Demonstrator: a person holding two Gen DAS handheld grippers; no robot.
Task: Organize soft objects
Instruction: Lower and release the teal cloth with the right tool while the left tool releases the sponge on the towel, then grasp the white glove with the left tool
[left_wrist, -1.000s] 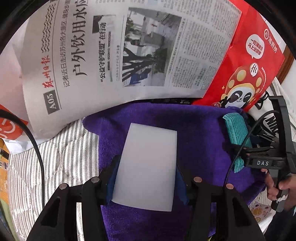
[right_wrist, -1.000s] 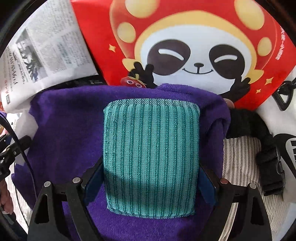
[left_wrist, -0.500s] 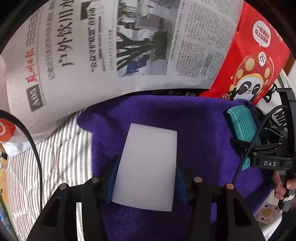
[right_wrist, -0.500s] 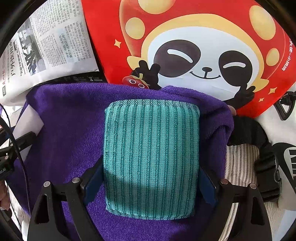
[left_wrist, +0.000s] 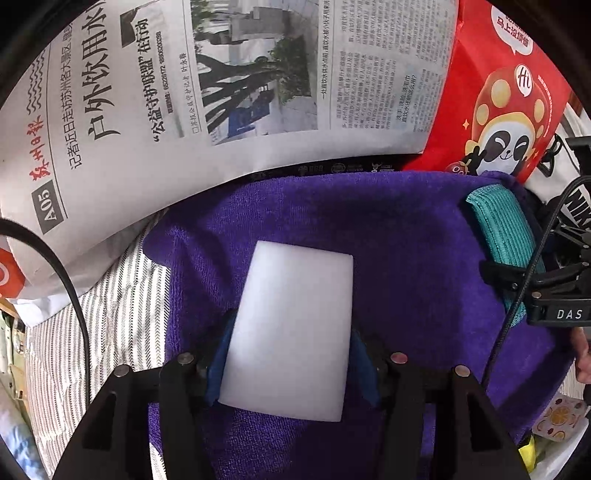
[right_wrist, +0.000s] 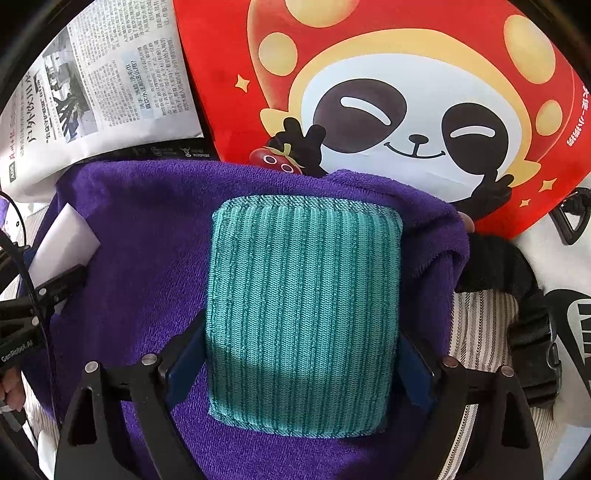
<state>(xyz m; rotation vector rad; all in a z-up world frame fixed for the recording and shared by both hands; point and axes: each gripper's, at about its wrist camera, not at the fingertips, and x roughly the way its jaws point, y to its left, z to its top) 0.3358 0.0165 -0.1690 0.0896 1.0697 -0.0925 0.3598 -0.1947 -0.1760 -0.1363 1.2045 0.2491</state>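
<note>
smooth white foam block (left_wrist: 291, 332) in left tongs (left_wrist: 291, 354), ribbed teal pad (right_wrist: 303, 314) in right tongs (right_wrist: 299, 365), over fuzzy purple towel (left_wrist: 406, 240)

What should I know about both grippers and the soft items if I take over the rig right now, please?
Left gripper: shut on the white sponge, over the purple towel.
Right gripper: shut on the teal pad, over the towel's right part, near its bunched edge.
The towel lies on striped cloth, beside a newspaper and a red bag.
Done: both items gripped.
Left: set them down; where they go is not shown.
</note>
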